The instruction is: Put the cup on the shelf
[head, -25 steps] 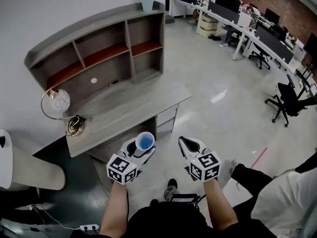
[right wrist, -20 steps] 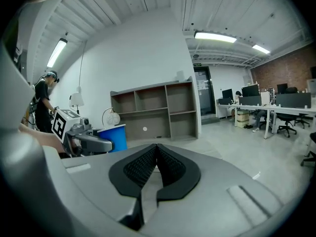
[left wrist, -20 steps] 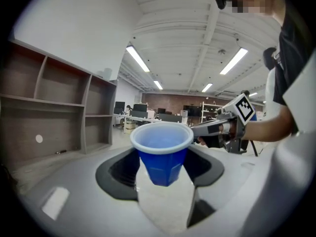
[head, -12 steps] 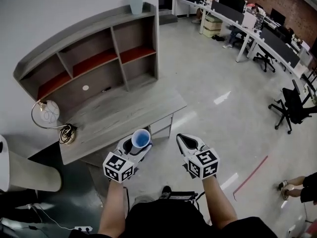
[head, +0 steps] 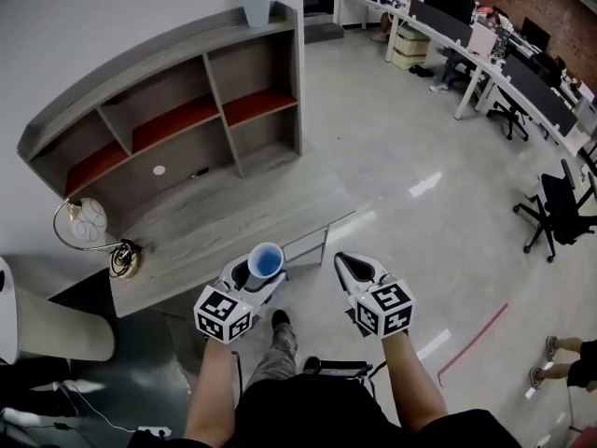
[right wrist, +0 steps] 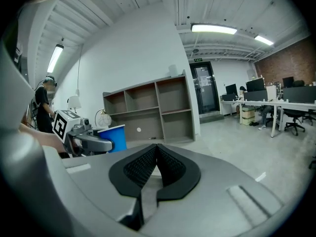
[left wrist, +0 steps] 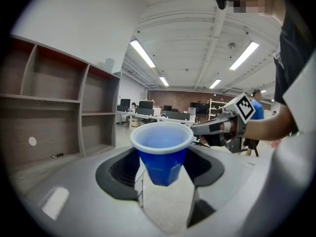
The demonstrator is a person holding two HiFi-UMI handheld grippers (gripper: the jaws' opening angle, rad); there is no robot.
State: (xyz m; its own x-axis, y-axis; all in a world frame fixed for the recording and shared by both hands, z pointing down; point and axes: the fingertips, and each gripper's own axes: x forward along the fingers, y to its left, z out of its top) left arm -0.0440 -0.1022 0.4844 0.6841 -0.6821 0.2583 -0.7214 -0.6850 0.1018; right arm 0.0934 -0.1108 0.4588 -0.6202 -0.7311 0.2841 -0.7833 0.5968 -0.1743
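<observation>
A blue cup [head: 266, 260] with a white rim stands upright between the jaws of my left gripper [head: 254, 273], which is shut on its sides. In the left gripper view the cup [left wrist: 162, 154] fills the middle, pinched by the black pads. The grey shelf unit [head: 187, 91] with red-lined compartments stands ahead against the wall, above a wooden desk [head: 233, 213]. My right gripper [head: 353, 269] hangs level beside the left one, apart from the cup. Its pads meet at the tips with nothing held [right wrist: 157, 149]. From the right gripper view the cup [right wrist: 111, 137] shows at the left.
A pale vase [head: 254, 3] stands on top of the shelf unit. A round lamp [head: 89, 222] and a coiled cable sit at the desk's left end. Office desks and chairs [head: 550, 203] fill the right. The person's foot [head: 280, 329] is below the grippers.
The desk and shelf have drawn closer and slid left in view as the person walks toward them. Both grippers keep their pose, the cup still held.
</observation>
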